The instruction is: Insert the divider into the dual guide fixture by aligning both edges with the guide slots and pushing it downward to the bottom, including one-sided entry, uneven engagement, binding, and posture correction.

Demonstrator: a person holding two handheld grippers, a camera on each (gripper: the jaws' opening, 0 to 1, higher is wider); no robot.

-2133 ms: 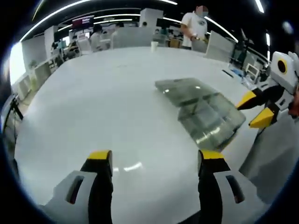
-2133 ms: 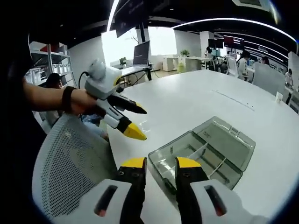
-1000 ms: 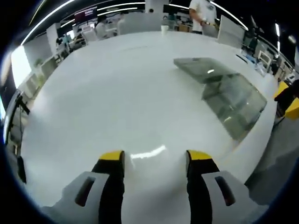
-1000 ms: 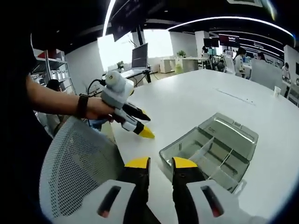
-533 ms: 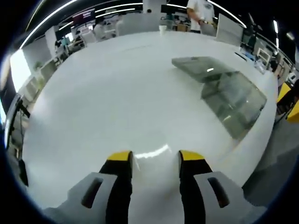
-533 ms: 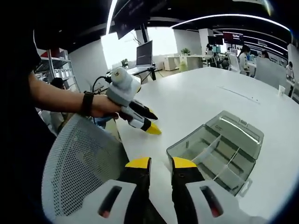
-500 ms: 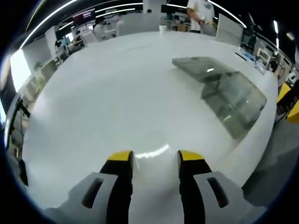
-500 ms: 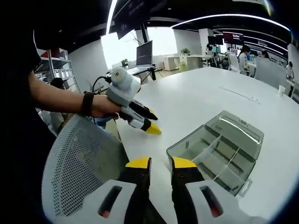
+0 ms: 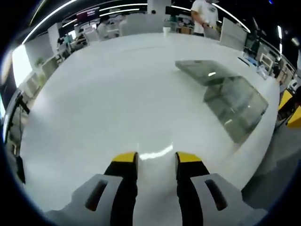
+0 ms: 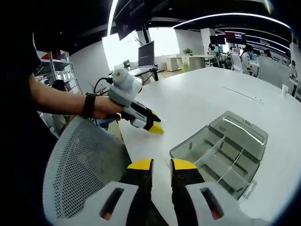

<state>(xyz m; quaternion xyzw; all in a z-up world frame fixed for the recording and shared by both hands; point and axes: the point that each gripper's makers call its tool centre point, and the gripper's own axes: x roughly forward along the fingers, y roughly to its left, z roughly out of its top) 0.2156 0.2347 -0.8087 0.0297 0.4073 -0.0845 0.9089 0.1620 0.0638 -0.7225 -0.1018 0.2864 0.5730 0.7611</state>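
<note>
In the left gripper view, the left claw hangs over the white counter, its yellow-tipped jaws a small gap apart with nothing between them. The clear plastic compartment box lies on the counter well beyond the claw and off to its right, lid open and lying flat on the box's far side. Past the box's near corner, yellow tips of the other claw peek in at the counter's edge. A person in a white shirt stands beyond the counter's far end.

In the right gripper view, the right claw sits low over the counter's near edge, jaws parted by a narrow gap and empty. Just beyond it lies the compartment box, with thin white dividers standing inside; whether any is fully seated is hard to tell. Left of the box, a hand with a dark wristband holds the left claw over the counter, its tips close together. A grey mesh chair back stands left of the right claw.
</note>
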